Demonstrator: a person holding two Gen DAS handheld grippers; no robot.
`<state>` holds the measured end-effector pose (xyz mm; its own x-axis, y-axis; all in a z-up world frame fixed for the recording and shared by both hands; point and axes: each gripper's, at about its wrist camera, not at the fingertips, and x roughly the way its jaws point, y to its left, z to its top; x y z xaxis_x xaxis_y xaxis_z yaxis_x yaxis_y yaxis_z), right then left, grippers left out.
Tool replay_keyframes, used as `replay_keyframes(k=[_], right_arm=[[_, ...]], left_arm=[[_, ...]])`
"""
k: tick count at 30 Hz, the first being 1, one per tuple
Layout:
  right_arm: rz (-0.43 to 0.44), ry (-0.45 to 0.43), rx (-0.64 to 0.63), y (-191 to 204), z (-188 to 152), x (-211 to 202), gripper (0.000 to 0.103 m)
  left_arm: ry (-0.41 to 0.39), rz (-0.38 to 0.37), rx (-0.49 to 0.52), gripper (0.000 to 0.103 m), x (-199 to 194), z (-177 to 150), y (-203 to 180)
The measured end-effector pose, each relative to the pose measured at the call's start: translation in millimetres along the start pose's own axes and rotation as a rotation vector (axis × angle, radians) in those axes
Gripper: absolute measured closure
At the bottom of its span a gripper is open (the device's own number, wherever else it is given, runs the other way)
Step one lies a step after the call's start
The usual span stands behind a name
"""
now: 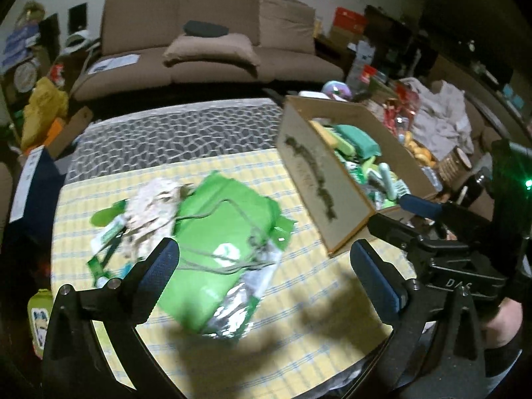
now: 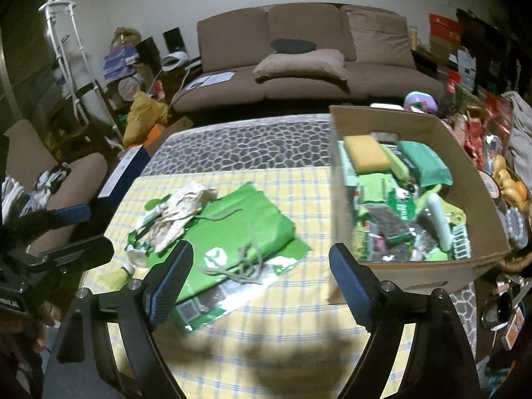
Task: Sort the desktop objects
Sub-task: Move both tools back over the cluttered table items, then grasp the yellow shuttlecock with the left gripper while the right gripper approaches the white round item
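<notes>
A green plastic bag (image 1: 219, 229) (image 2: 232, 232) lies on the yellow checked tablecloth (image 1: 316, 299) with a grey cord (image 2: 246, 262) on it. A crumpled beige cloth (image 1: 153, 212) (image 2: 181, 212) and small green packets (image 1: 106, 236) lie at its left. A cardboard box (image 1: 319, 179) (image 2: 472, 173) on the right holds several green items and a yellow sponge (image 2: 364, 153). My left gripper (image 1: 264, 266) is open and empty above the bag. My right gripper (image 2: 261, 274) is open and empty above the bag's near end; it also shows in the left wrist view (image 1: 395, 212).
A brown sofa (image 2: 316, 60) stands beyond the table. A pebble-patterned strip (image 2: 239, 146) covers the table's far part. Clutter, fruit (image 2: 508, 183) and cloth crowd the right side. A dark box (image 1: 26, 183) and armchair (image 2: 50, 179) stand on the left.
</notes>
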<state>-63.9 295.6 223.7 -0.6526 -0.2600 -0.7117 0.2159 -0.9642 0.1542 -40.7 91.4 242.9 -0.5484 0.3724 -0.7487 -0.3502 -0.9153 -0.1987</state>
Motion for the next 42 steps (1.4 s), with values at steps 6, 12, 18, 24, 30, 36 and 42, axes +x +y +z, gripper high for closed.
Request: replay_keyframes(k=[6, 12, 18, 24, 30, 36, 42], right_arm=[[0.020, 0.012, -0.030, 32.9, 0.6, 10.0, 0.017], [0.040, 0.030, -0.056, 64.0, -0.2, 23.7, 0.016], [0.056, 0.052, -0.084, 90.1, -1.7, 39.6, 0.016], [0.064, 0.082, -0.102, 104.6, -4.3, 62.8, 0.012], [0.071, 0.113, -0.112, 114.2, -7.3, 88.7, 0.006], [0.098, 0.144, -0.103, 119.6, -10.5, 115.9, 0.001], [0.105, 0.185, -0.135, 128.1, -19.0, 144.9, 0.001]], left_arm=[[-0.010, 0.055, -0.030, 0.000, -13.5, -14.0, 35.5], [-0.010, 0.089, -0.048, 0.000, -20.7, -26.2, 64.0], [-0.001, 0.107, -0.078, 0.000, -20.6, -37.6, 92.5], [0.001, 0.134, -0.114, 0.000, -17.2, -46.9, 122.1], [0.017, 0.171, -0.138, 0.000, -8.4, -57.1, 152.1], [0.040, 0.196, -0.181, 0.000, 7.7, -69.0, 181.5], [0.082, 0.201, -0.237, 0.000, 37.3, -86.3, 207.8]])
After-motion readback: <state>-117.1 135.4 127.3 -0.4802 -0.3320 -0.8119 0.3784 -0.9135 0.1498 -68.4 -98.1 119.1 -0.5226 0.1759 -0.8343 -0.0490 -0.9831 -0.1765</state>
